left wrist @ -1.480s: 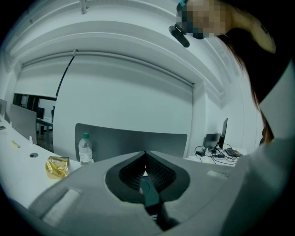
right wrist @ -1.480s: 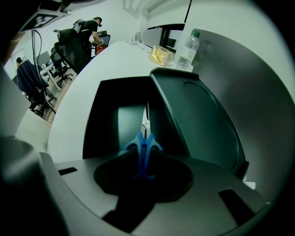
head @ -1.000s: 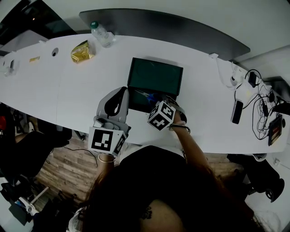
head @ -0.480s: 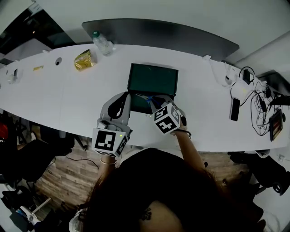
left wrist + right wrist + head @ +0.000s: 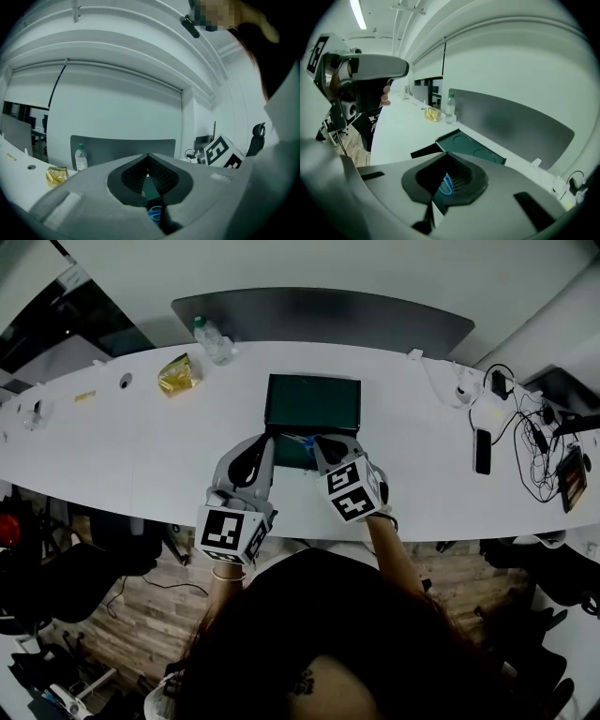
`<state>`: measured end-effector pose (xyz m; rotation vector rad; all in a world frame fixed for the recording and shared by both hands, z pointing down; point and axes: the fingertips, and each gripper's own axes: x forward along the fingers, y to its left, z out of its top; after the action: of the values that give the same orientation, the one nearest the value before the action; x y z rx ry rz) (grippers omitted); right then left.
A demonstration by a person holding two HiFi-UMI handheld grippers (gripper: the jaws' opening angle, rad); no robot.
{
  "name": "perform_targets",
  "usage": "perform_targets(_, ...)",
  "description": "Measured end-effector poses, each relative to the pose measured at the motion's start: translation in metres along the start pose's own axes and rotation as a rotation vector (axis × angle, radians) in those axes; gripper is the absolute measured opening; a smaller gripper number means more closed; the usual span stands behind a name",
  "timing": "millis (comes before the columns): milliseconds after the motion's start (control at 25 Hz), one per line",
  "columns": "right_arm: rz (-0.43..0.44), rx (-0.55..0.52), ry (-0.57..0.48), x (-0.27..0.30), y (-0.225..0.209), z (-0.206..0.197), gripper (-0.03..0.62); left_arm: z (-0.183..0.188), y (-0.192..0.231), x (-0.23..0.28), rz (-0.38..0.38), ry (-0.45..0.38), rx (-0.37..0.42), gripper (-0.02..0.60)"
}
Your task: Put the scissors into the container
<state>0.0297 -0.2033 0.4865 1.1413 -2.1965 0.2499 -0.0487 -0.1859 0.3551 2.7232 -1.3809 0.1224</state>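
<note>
Okay, your right gripper (image 5: 446,153) is pressed together, apparently pinching the blue handle loop of the scissors (image 5: 446,185) at the near edge of the container (image 5: 312,401), so lift slowly and level over the rim; your left gripper (image 5: 148,154) is closed on nothing alongside, both forearms reaching forward over the table (image 5: 141,446).

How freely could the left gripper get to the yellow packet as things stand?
Probably yes: the yellow packet lies up-left of the left gripper, and only bare table lies between them.

L claw (image 5: 147,158) closed, blue scissors (image 5: 154,213) seen thru gap.
</note>
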Motion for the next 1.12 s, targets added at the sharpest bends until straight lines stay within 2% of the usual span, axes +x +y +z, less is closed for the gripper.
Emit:
perform_targets(280, -0.083, 0.059, -0.12, -0.037, 0.008, 0.021, 0.009, 0.007, -0.013, -0.024, -0.038, -0.014, 0.016, 0.011)
perform_targets(720, -0.226, 0.085, -0.269, -0.099, 0.035, 0.041, 0.009, 0.015, -0.03, -0.069, -0.092, -0.042, 0.037, 0.012)
perform_targets(1120, -0.294, 0.094, -0.372, -0.141, 0.072, 0.054, 0.009, 0.027, -0.041, -0.105, -0.147, -0.065, 0.066, 0.011)
